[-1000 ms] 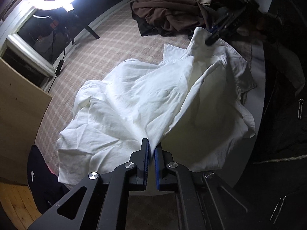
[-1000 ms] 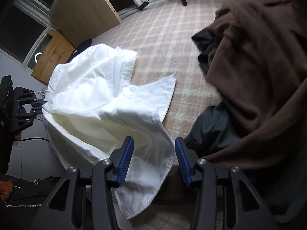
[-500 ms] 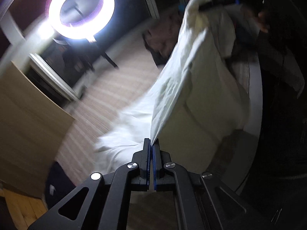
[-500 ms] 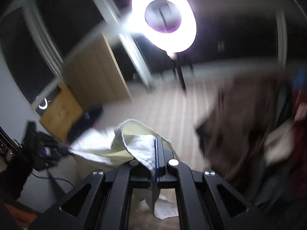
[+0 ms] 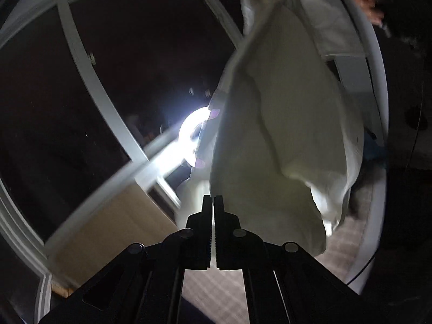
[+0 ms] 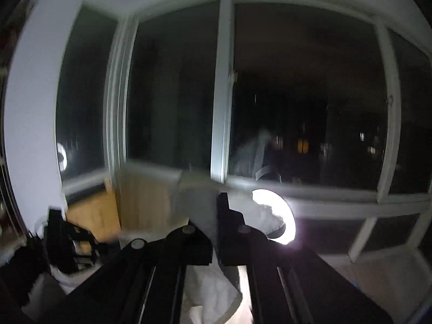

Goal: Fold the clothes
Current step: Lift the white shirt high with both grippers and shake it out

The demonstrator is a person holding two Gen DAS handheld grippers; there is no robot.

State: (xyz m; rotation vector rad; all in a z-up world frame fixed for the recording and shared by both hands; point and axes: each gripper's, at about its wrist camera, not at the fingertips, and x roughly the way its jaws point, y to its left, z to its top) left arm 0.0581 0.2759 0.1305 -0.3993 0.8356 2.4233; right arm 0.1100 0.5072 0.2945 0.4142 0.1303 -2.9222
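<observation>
The white shirt (image 5: 280, 124) is held up in the air, pinched by the left gripper (image 5: 213, 202) at 6 o'clock and the right gripper (image 6: 216, 202) at 12.

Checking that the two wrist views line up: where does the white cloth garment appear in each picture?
Left wrist: white cloth garment hangs across the centre-right, from the top edge down to the shut left gripper.
Right wrist: it bunches at bottom centre, clamped in the right gripper.
Shared landmark: glowing ring light before the dark windows.
</observation>
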